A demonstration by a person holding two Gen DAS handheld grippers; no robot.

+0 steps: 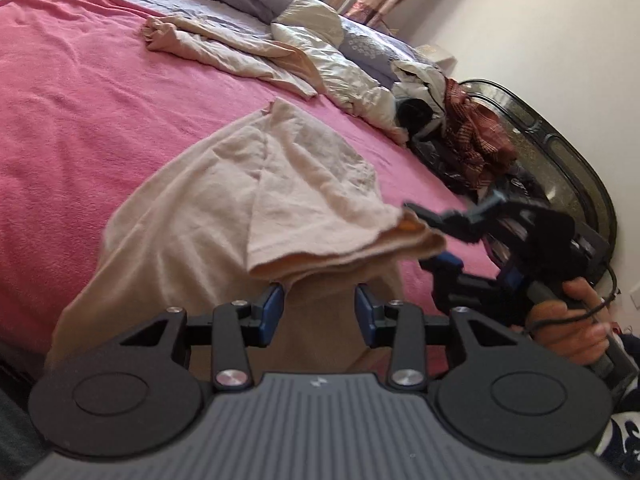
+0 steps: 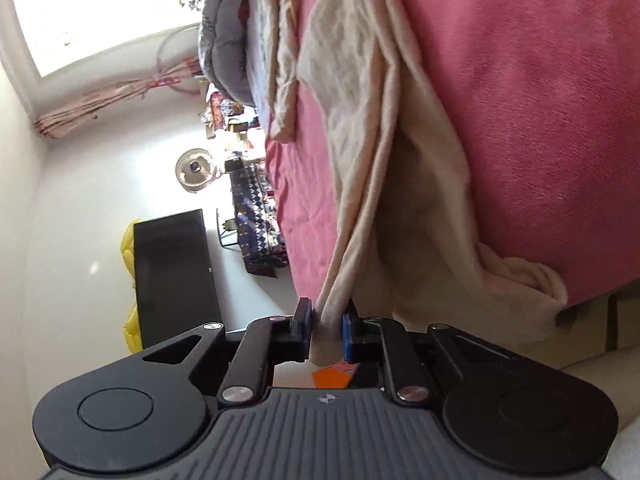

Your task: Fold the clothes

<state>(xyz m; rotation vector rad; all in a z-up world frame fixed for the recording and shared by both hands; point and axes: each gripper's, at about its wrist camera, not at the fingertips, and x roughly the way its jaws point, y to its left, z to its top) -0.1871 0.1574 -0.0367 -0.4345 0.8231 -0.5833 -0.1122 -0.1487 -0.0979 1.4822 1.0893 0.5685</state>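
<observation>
A beige garment [image 1: 240, 216] lies on the pink bed cover [image 1: 80, 92], partly folded over itself. My right gripper [image 1: 430, 220] is shut on its folded corner and holds that corner lifted. In the right wrist view the beige garment [image 2: 360, 120] is bunched between the blue pads of the right gripper [image 2: 326, 332]. My left gripper [image 1: 320, 312] is open just in front of the hanging fold, with nothing between its pads. A second beige garment [image 1: 224, 48] lies crumpled farther up the bed.
Grey and white quilts [image 1: 320, 48] and pillows are piled at the head of the bed. A dark curved headboard [image 1: 560, 152] with draped clothes stands at the right. In the right wrist view a fan [image 2: 196, 170] and a black cabinet [image 2: 176, 276] stand by the wall.
</observation>
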